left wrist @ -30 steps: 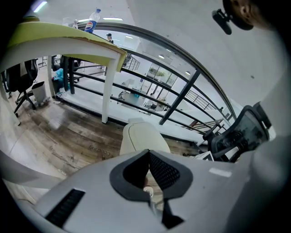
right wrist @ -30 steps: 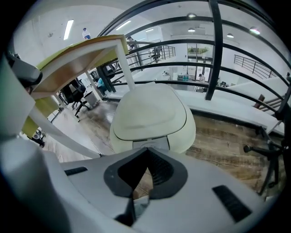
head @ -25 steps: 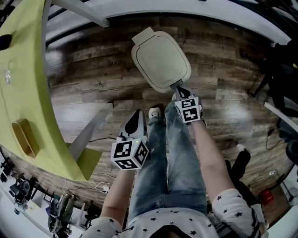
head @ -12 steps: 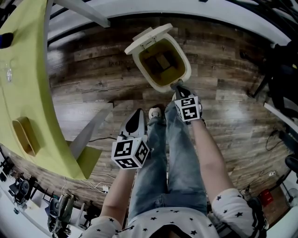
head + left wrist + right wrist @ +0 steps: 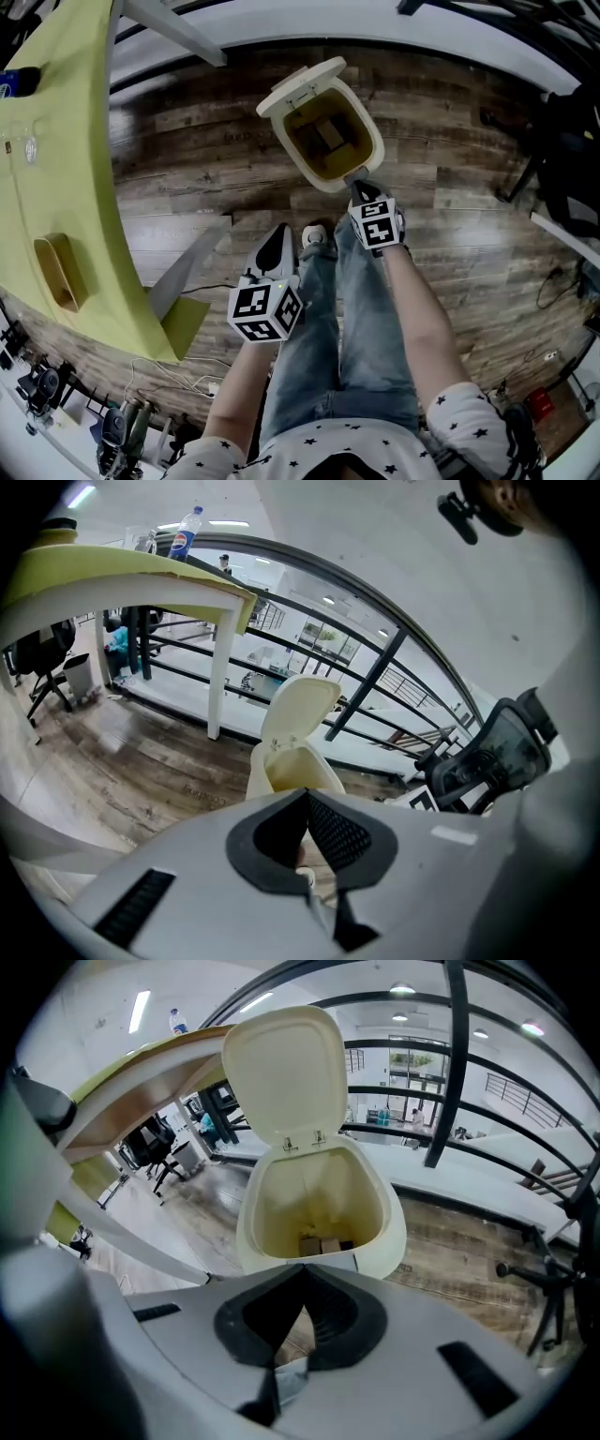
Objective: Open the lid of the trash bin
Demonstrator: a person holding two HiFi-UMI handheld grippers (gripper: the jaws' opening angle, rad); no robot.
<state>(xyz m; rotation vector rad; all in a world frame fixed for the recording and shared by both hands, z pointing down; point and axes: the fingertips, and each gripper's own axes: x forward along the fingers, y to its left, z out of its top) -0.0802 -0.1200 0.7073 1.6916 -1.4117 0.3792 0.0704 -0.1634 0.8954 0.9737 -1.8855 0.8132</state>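
**A:** Where did things lie, biggest first?

**B:** The dark wood-plank floor (image 5: 187, 169) carried everything. A yellow-green table (image 5: 56, 178) stood well to the left of the cream plastic trash bin (image 5: 378, 150). The bin itself stood on the floor straight ahead of the person's feet. Its oval mouth ran lengthwise away from the person, with the hinge at the far end. The flat cream lid (image 5: 300, 86) stood tipped up and back on that hinge, so the mouth lay open.

**A:** And the claws?

**B:** The right claw (image 5: 359, 184) was at the bin's near rim, its jaws pressed together on nothing. Its tips pointed at a small grey tab (image 5: 328, 1262) on that rim, but I could not tell whether they touched it. The left claw (image 5: 275, 246) hung well back from the bin, beside the person's leg, likewise clenched and empty. Two small brown boxes (image 5: 319, 1244) lay at the bottom of the bin.

**A:** What did the next move turn on?

**B:** As I judged it, the lid was already up. The right claw was much the nearer, and the bin lay dead ahead of it along its long axis. Any retreat would best run straight back, away from the hinge, so as not to nudge the rim.
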